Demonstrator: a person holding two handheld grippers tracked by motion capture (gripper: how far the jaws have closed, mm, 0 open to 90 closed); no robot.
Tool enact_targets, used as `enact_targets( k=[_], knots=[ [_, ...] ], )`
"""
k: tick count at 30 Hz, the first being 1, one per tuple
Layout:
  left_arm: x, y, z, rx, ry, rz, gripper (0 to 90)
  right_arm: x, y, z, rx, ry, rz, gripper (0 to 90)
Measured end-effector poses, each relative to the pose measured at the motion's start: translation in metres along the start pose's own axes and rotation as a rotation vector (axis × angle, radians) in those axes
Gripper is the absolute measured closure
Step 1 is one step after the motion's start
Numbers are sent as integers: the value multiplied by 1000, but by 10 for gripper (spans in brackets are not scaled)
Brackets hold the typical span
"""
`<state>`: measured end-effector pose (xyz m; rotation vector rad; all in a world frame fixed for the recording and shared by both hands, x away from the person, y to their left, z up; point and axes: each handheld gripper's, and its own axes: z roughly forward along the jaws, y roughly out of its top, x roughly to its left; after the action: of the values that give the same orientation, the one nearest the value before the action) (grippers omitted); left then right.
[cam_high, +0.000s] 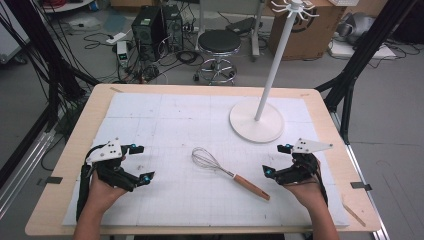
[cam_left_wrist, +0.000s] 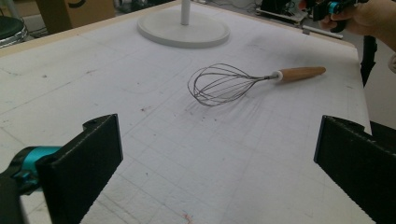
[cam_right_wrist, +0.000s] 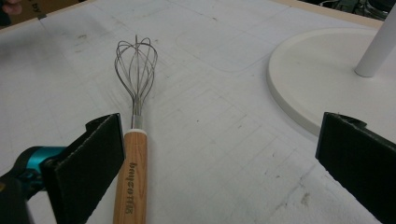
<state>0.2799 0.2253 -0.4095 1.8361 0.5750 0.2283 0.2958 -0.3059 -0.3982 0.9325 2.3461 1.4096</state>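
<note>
So this was basically the starting pose: both hands parked low on the white mat (cam_high: 150, 115), nothing picked up yet. The whisk (cam_high: 227, 172) lay flat between them, a bit nearer the right side, wire loops pointing up-left toward the middle and the wooden handle (cam_high: 251, 186) angled down toward the right gripper (cam_high: 276, 160). That gripper was spread wide with nothing in it; in the right gripper view the handle (cam_right_wrist: 132, 175) sat just beside the left-hand jaw rather than between the two. The left gripper (cam_high: 141, 162) was released too, well apart from the whisk, just looking at it across the mat. The white hanging stand (cam_high: 257, 120) with hooks on top stood behind the whisk, toward the far right of the table (cam_high: 65, 165).

My read: the reach-and-grasp step hadn't really begun. Next move would probably be the right hand shifting sideways so the handle sits centred between the jaws, then squeezing. A round handle could roll away if it's nudged off-centre
</note>
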Motion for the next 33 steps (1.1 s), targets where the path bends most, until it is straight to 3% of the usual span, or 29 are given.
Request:
enact_targets(
  k=[14,27,33],
  knots=[
    [-1,0,3,7,-7,-1,17,11,6,4,36,2,-33,5],
    [-1,0,6,18,-12,5,17,34,11,38,216,22,-76,27],
    [-1,0,6,18,-14,3,17,41,8,54,274,32,-97,66]
  ],
)
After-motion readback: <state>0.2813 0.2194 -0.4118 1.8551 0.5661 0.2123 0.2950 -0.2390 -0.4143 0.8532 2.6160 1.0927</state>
